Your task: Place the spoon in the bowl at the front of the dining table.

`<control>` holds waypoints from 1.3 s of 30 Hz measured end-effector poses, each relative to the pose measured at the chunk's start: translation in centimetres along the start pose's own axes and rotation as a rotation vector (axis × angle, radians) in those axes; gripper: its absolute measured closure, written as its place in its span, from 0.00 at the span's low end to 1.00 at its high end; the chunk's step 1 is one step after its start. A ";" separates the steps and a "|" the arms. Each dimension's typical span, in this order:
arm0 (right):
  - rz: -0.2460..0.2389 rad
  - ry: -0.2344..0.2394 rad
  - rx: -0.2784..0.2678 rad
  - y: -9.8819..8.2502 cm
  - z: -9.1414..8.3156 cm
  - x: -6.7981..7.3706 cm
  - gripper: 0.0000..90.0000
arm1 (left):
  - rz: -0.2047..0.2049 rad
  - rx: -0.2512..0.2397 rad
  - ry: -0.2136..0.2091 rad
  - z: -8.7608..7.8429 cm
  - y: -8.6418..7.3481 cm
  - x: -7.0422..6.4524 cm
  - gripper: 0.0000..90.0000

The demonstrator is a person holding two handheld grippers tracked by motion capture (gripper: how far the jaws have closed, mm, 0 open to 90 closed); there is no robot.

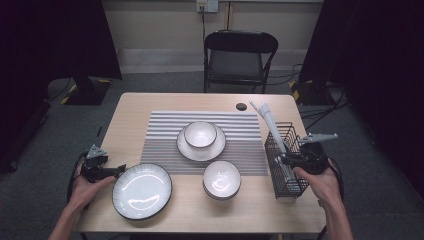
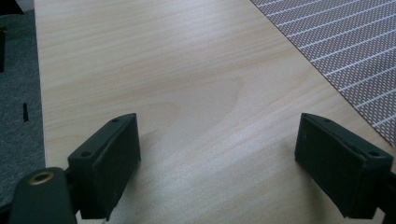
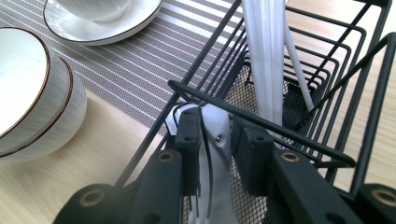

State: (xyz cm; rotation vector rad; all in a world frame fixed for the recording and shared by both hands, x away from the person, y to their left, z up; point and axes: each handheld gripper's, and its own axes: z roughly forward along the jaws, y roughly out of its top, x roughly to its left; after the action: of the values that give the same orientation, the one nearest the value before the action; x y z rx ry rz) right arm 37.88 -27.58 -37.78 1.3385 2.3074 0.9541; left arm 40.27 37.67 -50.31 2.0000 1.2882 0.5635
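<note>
Both forearms are bare, with no sleeves. The left black two-jaw gripper [image 1: 119, 170] has blocky matte pads with small screw holes, a brass-ringed pivot hole and a grey three-cornered top plate. The right black two-jaw gripper [image 3: 215, 140] shows matching brass-ringed holes; black cables trail from each.

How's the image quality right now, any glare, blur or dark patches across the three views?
High view: sharp, dark at both sides, ceiling-light glare on the large plate and front bowl. Left gripper view: evenly lit bare table, soft jaw shadows. Right gripper view: the wire basket is crisp; the white utensil between the jaws is slightly soft.
</note>
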 end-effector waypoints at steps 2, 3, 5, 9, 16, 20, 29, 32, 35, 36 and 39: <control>-0.010 -0.004 0.001 0.0 0.0 0.1 0.82 | 0.000 0.000 0.000 0.0 0.0 0.0 0.15; -0.011 -0.006 0.001 0.0 0.0 0.1 0.82 | 0.000 0.000 0.000 0.0 0.0 0.0 0.15; -0.021 -0.006 0.005 0.0 0.0 0.1 0.82 | 0.000 0.000 0.000 0.0 0.0 0.0 0.15; -0.021 -0.011 0.018 0.2 0.0 0.2 0.83 | 0.000 0.000 0.000 0.0 0.0 0.0 0.15; -0.014 -0.015 0.006 0.1 0.0 0.1 0.83 | 0.000 0.000 -0.001 0.0 0.0 0.0 0.15; -0.019 -0.019 0.012 0.1 -0.1 0.1 0.83 | 0.000 0.000 -0.001 0.0 0.0 0.0 0.15; -0.014 0.015 0.020 -0.1 -0.3 -0.2 0.91 | 0.000 0.000 0.000 0.0 0.0 0.0 0.15; -0.013 0.008 0.020 -0.1 -0.2 -0.3 0.89 | -0.001 0.000 0.000 0.0 0.0 0.0 0.15; -0.028 0.010 0.029 0.1 -0.1 -0.2 0.87 | -0.001 0.000 0.000 0.0 0.0 0.0 0.15; -0.027 0.010 0.034 0.2 0.0 -0.2 0.87 | 0.000 0.000 -0.001 0.0 0.0 0.0 0.15; -0.038 0.004 0.049 0.5 0.2 -0.1 0.88 | 0.000 0.000 -0.001 0.0 0.0 0.0 0.15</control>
State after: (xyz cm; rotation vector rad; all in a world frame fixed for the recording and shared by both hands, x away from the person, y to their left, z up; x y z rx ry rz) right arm 38.31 -27.41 -37.58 1.3077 2.3653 0.8943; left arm 40.27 37.68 -50.32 2.0000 1.2876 0.5628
